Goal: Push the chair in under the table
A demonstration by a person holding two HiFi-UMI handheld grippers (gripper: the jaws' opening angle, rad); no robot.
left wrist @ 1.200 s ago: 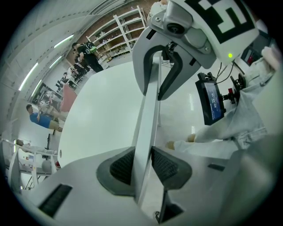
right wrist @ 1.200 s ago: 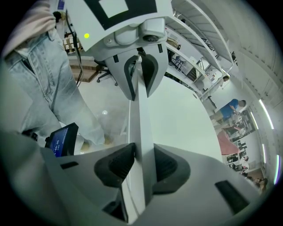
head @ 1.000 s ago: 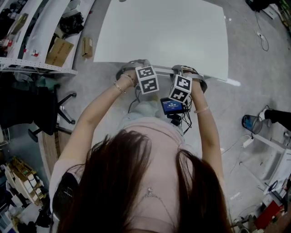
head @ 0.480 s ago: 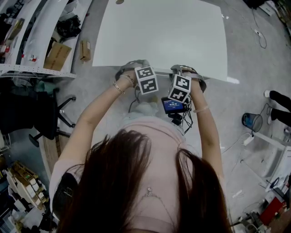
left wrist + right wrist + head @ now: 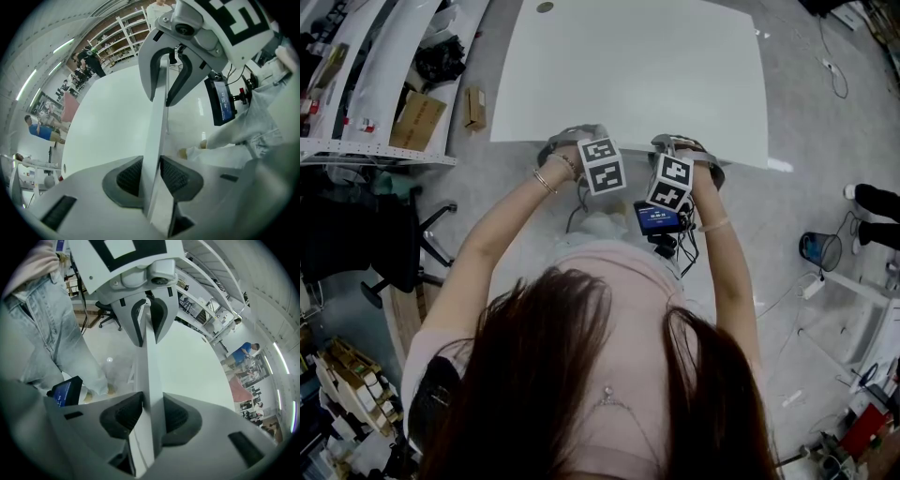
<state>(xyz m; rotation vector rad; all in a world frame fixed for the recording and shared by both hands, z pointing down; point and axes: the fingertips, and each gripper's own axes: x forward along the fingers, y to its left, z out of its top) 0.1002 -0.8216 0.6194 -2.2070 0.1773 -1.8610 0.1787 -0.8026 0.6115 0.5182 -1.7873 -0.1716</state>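
Head view: left gripper (image 5: 570,141), right gripper (image 5: 684,146) jaws pinching table (image 5: 637,75) near edge (open floor (image 5: 825,150) rightward).

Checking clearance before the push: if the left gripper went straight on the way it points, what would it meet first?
Probably the white chair backrest, clamped between its jaws: the left gripper points steeply down onto its top edge. What lies below is hidden.

There are two grippers, the left gripper (image 5: 151,176) and the right gripper (image 5: 152,414), each topped by one marker cube, left cube (image 5: 605,164) and right cube (image 5: 673,183). One white panel (image 5: 157,117) sits in both pairs of jaws, and one white table (image 5: 637,66) lies beyond them. Well left of the left gripper are two cardboard boxes, the larger box (image 5: 420,112) and the smaller box (image 5: 475,101), and one black office chair (image 5: 394,234). Right of the right gripper stands one blue bin (image 5: 818,251).
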